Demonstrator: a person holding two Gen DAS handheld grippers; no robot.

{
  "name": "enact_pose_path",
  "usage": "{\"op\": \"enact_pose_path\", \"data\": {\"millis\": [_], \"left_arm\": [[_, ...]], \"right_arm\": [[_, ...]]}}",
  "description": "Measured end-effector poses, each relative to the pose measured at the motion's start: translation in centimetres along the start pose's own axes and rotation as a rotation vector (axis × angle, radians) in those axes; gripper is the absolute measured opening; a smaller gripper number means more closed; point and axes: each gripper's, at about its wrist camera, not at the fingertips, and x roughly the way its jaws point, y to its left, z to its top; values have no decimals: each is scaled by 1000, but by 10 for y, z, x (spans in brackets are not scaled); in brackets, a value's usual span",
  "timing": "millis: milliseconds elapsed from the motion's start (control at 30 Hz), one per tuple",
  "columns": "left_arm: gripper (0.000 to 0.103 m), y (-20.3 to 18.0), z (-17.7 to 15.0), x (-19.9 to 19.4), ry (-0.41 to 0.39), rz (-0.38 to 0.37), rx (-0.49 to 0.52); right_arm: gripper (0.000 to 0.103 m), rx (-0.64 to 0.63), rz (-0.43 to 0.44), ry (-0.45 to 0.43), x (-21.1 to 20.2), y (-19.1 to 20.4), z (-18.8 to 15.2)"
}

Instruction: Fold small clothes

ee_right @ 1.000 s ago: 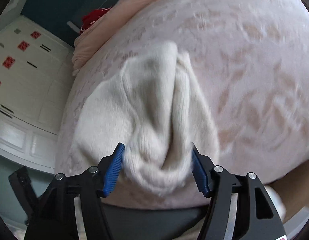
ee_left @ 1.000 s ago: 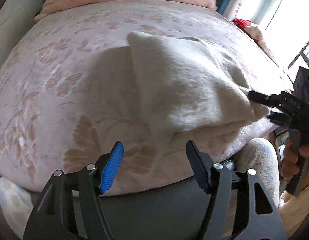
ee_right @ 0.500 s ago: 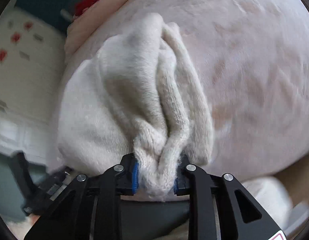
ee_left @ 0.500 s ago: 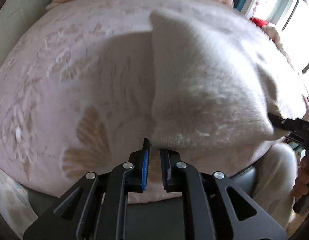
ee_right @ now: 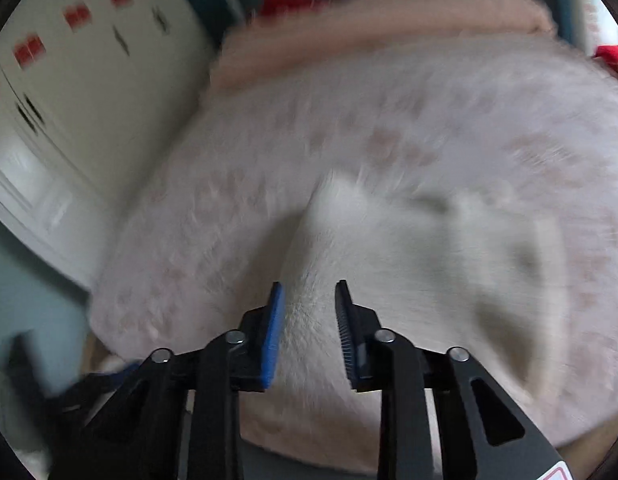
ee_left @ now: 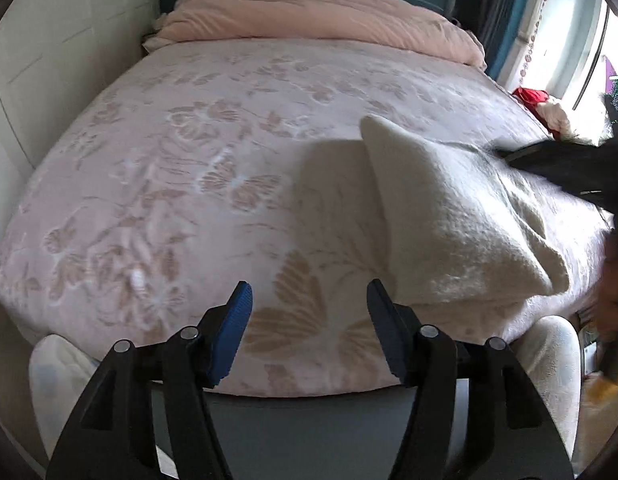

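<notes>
Cream knit sweater lies folded near the bed edge; left gripper opening, empty; right gripper closing on nothing, clearing for another fold.

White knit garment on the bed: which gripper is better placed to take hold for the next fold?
Right, probably. The right gripper hangs directly over the white knit garment, fingers closing but empty. The left gripper, opening, frames only bare bedspread beside it.
</notes>
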Motion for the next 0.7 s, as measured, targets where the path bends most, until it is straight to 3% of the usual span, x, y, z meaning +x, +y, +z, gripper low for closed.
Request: {"op": "enact_pose_path", "data": {"millis": [33,67,100,167,233,300,367,400,433,500,600,700], "left_arm": [[59,2,-1,-2,-7,9,0],[61,7,-2,-5,-10,14,-4],[63,12,-2,-6,-8,15,-13],[64,20,-1,-6,-9,8,-29],[66,25,-1,-8,-18,7,-36],[68,25,0,-5,-17,-8,-42],[68,19,3,0,-3,-24,-34],[68,14,5,2,2,-35,-25],[68,8,7,2,4,-44,-10],[69,-5,12,-2,-15,-57,29],[76,-25,17,-4,-34,-93,88],[78,-50,14,6,-21,-130,150]], "right_arm": [[20,-22,-48,108,45,-1,-6],[19,-50,-86,152,76,1,-13],[20,-99,-92,104,85,8,-14],[21,-131,-128,126,76,24,-4],[12,-105,-31,74,47,30,5],[12,-72,-30,27,31,19,7],[9,-44,-109,86,48,-2,0],[7,-6,-99,133,59,-19,-8],[8,41,-52,115,50,-27,-8],[19,137,9,50,11,-39,-10],[54,180,-43,-71,-54,-65,-26],[58,292,-139,-62,-78,-117,-50]]}}
